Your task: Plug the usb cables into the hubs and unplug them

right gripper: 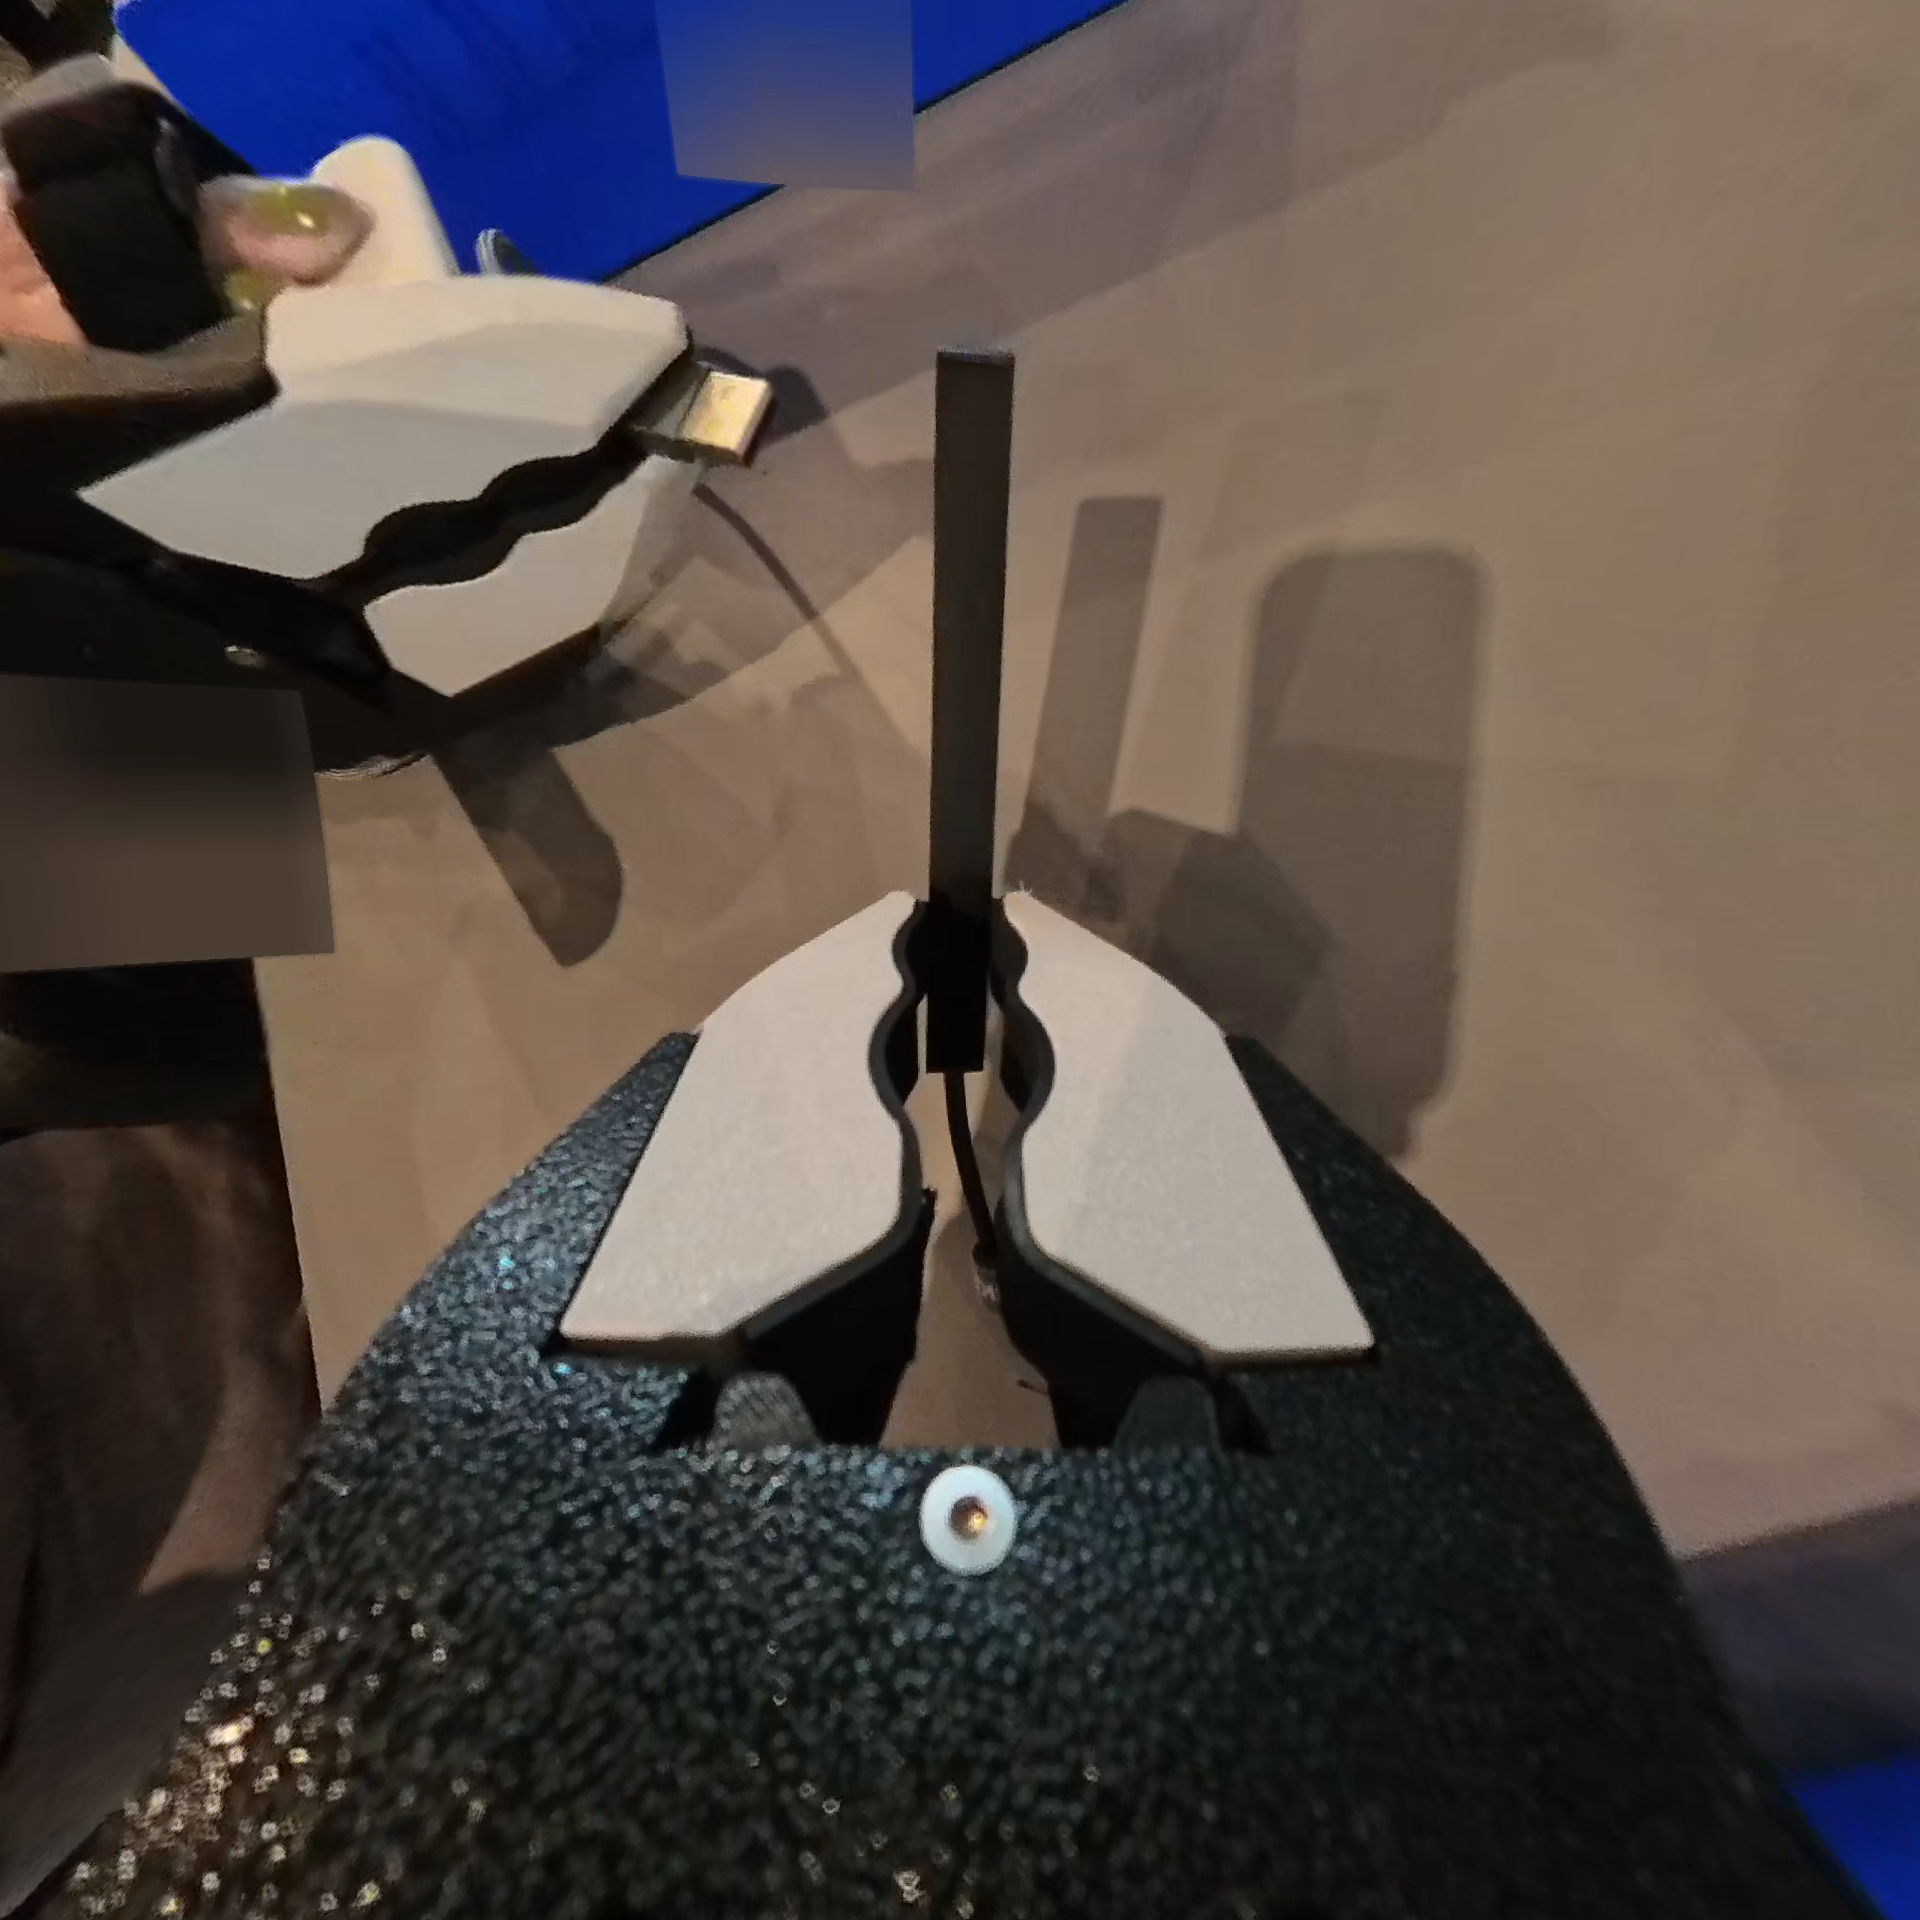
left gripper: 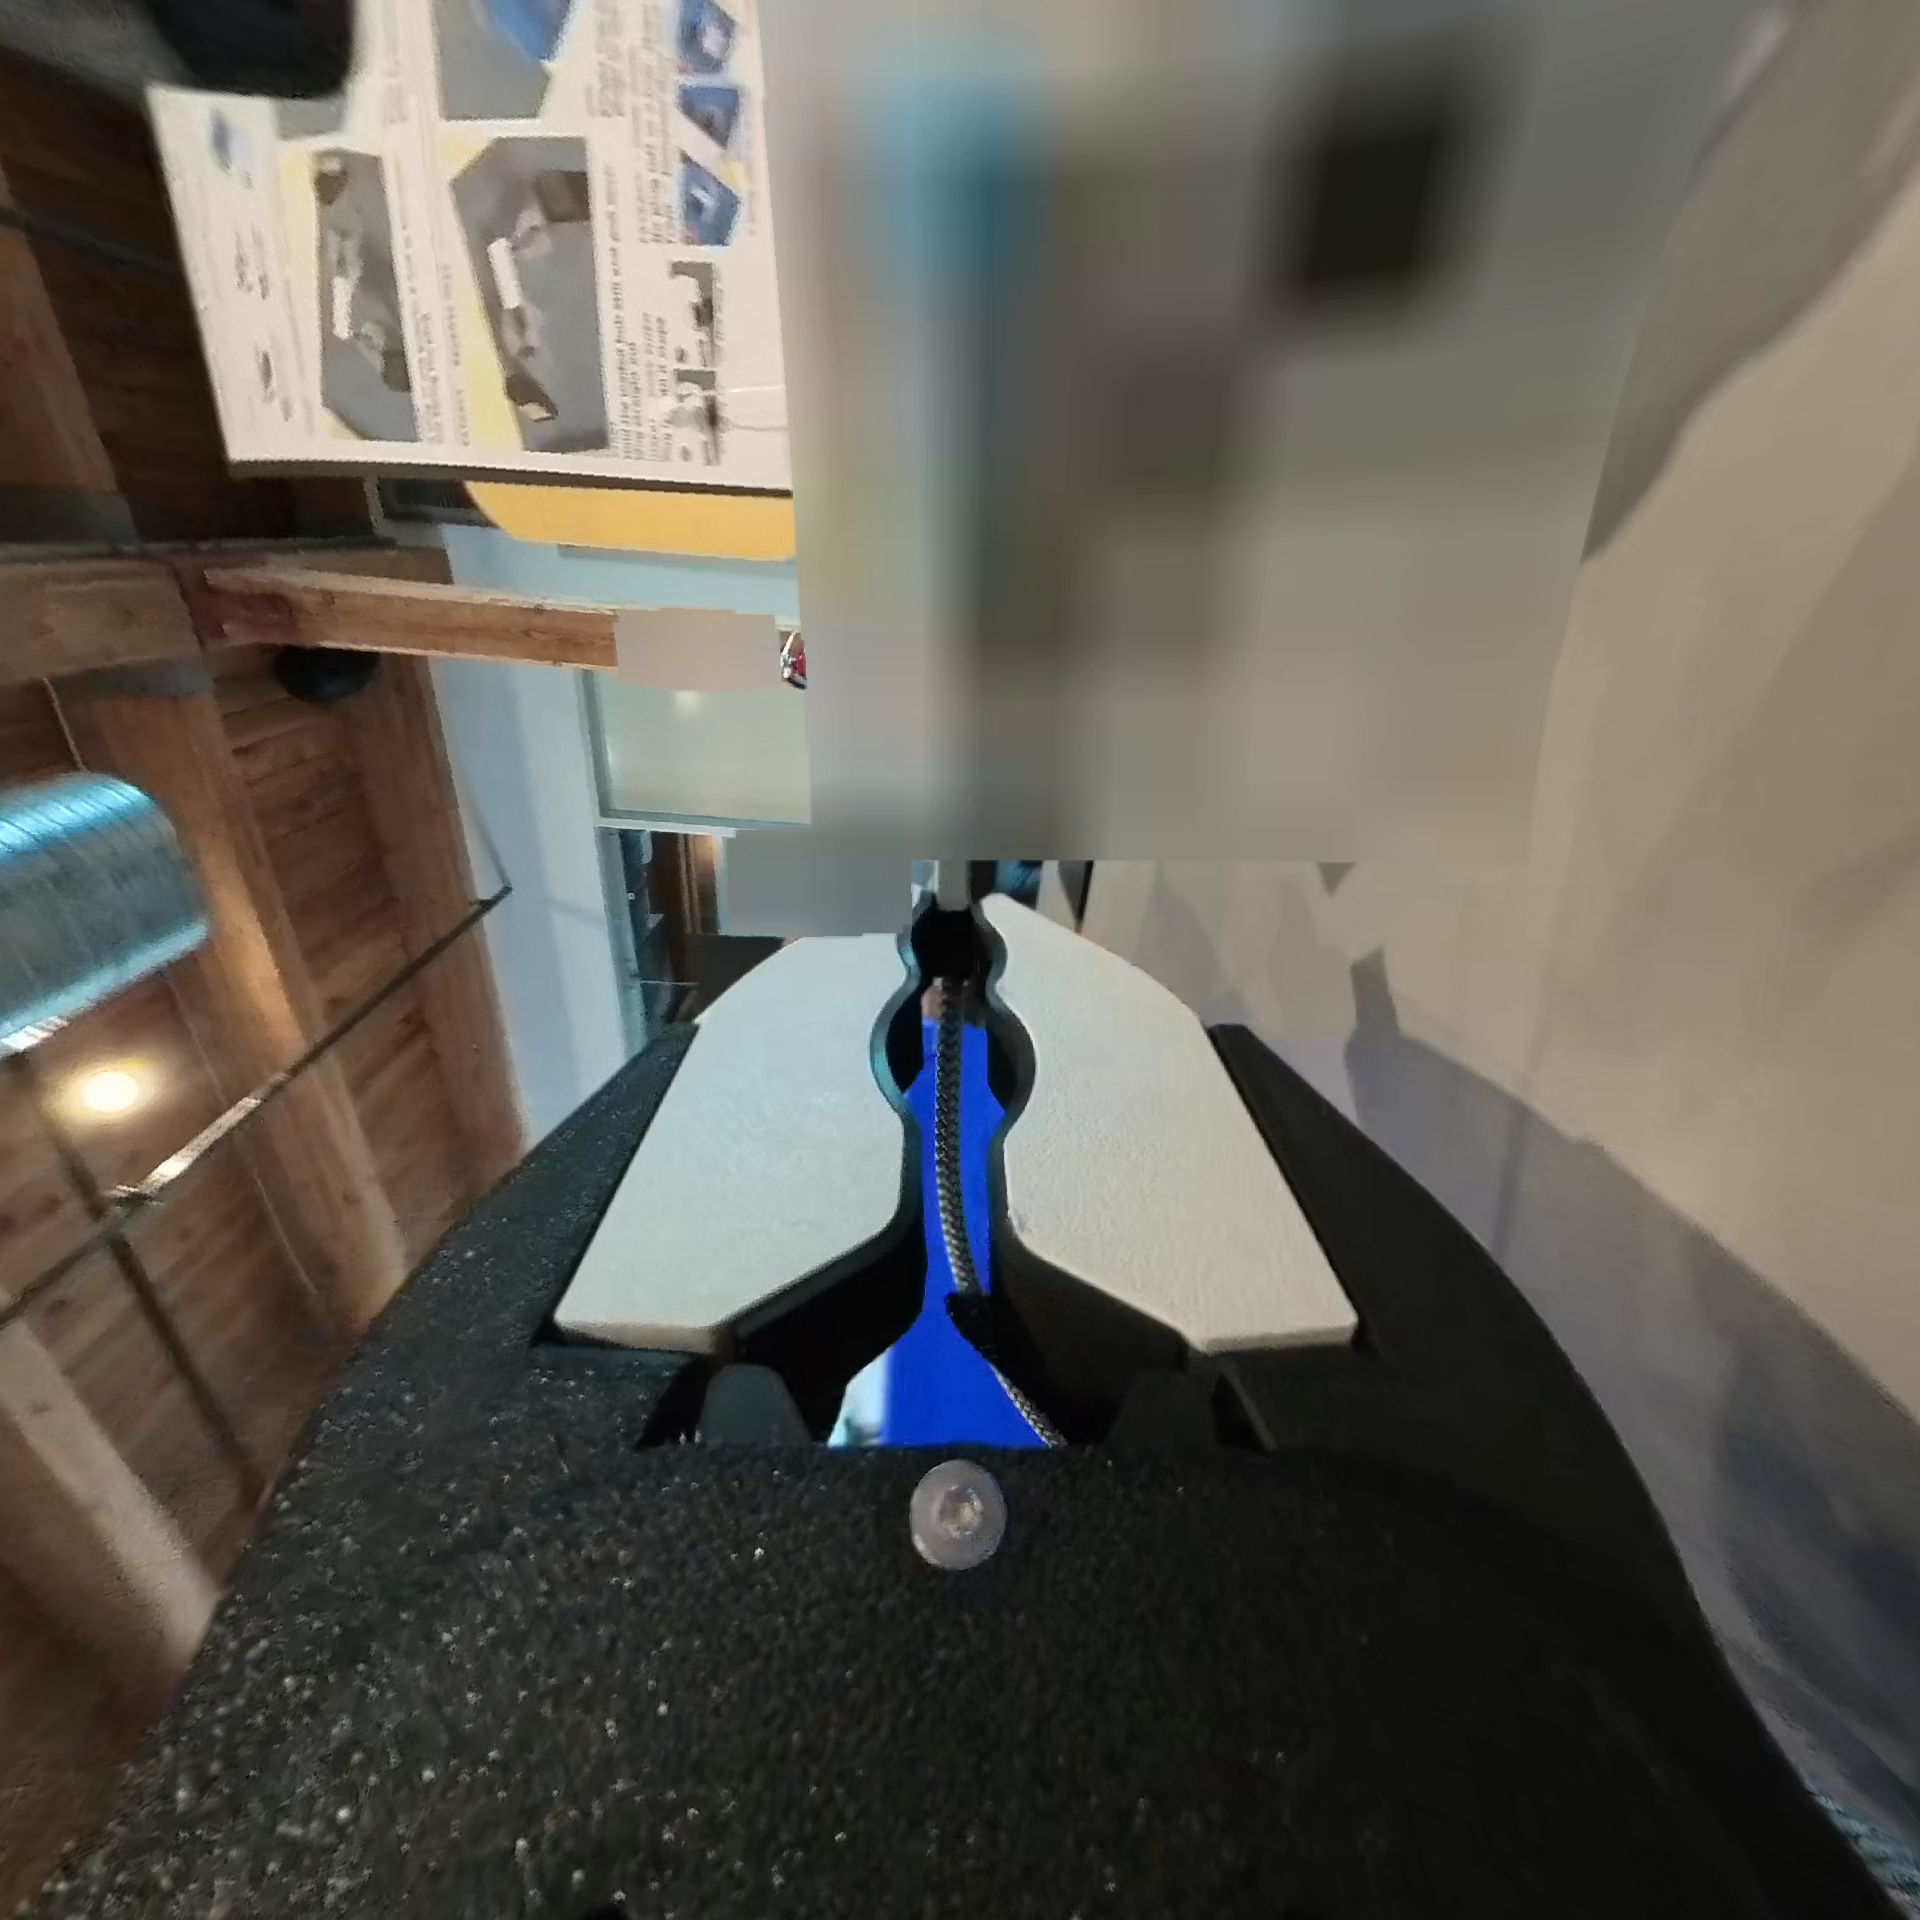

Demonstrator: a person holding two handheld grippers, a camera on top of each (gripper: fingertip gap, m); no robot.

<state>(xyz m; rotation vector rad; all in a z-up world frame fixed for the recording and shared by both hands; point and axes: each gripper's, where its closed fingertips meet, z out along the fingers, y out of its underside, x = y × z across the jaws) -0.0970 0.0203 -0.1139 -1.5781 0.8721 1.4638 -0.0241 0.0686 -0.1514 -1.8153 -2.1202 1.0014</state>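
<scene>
A: Left hand-held gripper?
B: Clenched on braided usb cable, plug sticking out.
A: Right hand-held gripper?
B: Grasping black hub, upright above table, plug near it, apart.

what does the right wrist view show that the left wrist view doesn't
Only the right wrist view shows the slim black hub standing up from the right tool, which is shut on its lower end, and the metal plug sticking out of the left tool above the grey table.

Only the left wrist view shows the braided cable running back between the left tool's closed jaws, plus a printed sheet and wooden wall.

Both show a blue surface and a tool shut on something.
</scene>
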